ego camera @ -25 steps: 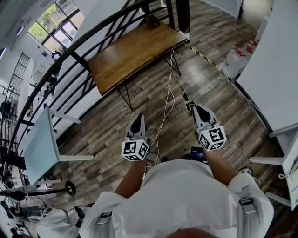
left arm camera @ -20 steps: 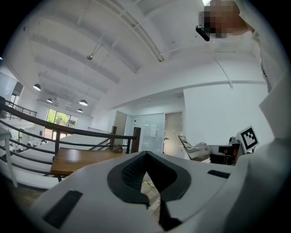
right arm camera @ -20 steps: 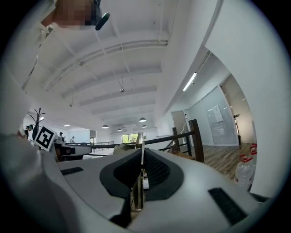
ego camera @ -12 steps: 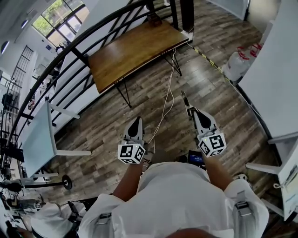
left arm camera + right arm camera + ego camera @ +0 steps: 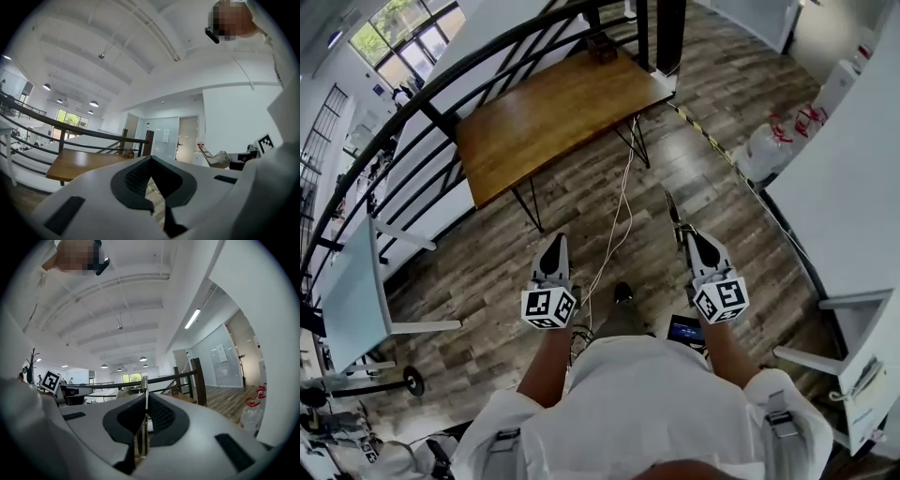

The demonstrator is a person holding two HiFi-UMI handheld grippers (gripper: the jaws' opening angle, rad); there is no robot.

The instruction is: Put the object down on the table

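Note:
The wooden table [image 5: 553,112] stands ahead on black legs, a few steps away across the plank floor. My right gripper [image 5: 687,234] is shut on a thin flat metal strip [image 5: 672,208] that sticks out forward past the jaw tips. In the right gripper view this strip [image 5: 143,397] shows edge-on, pinched between the jaws of the right gripper [image 5: 145,401]. At the same height, my left gripper [image 5: 553,246] is shut with nothing in it, and its jaws meet at the tip in the left gripper view [image 5: 151,161]. That view has the table [image 5: 89,161] at the left.
A black railing [image 5: 441,94] runs behind the table. A small brown object [image 5: 602,47] sits at the table's far corner. A white cable [image 5: 614,225] trails over the floor from the table. Water bottles [image 5: 769,141] and a white counter [image 5: 853,169] are at the right, a white chair [image 5: 356,291] at the left.
The person has stepped forward and turned slightly, so the table has shifted left in the head view. Both grippers keep their pose; the strip stays held.

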